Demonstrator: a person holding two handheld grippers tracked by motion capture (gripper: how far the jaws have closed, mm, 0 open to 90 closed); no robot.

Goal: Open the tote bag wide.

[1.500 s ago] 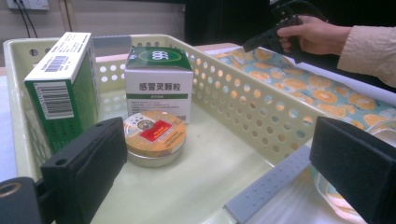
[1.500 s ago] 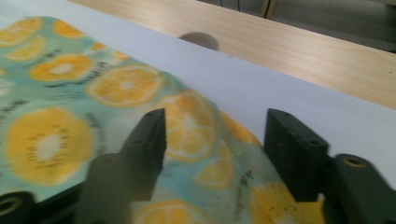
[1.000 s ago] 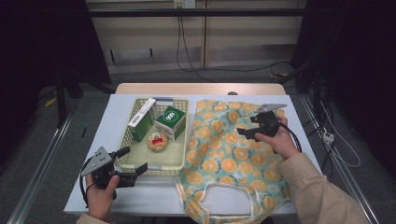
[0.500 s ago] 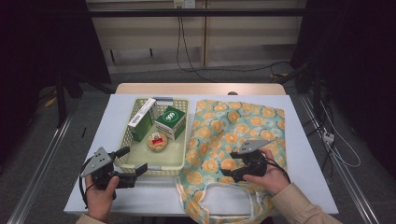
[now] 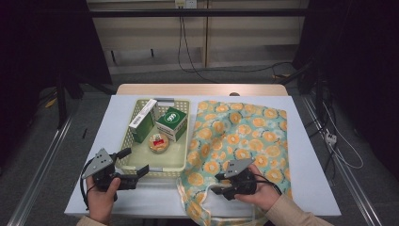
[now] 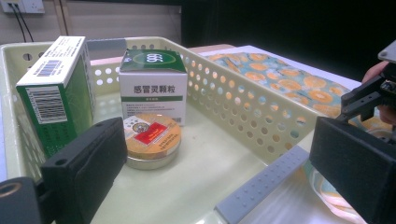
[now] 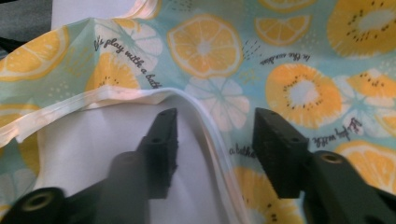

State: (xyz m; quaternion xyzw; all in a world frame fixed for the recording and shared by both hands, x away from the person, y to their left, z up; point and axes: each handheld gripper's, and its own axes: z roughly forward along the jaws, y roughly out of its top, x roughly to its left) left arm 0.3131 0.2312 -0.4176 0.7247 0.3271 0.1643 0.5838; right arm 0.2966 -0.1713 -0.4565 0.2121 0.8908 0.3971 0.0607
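Basket (image 5: 175, 162) beside fruit-print bag (image 5: 244, 132)

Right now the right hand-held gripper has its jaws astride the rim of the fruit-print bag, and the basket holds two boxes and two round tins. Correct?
Not quite: the basket holds two boxes and one round tin, as the left gripper view shows. The right hand-held gripper does straddle the fruit-print bag rim.

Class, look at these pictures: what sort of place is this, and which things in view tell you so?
Probably a lab or studio set up for recording handling tasks, not a home. A lone white-topped table stands among dark curtains, cables run down from a wall socket, and metal floor rails flank it.
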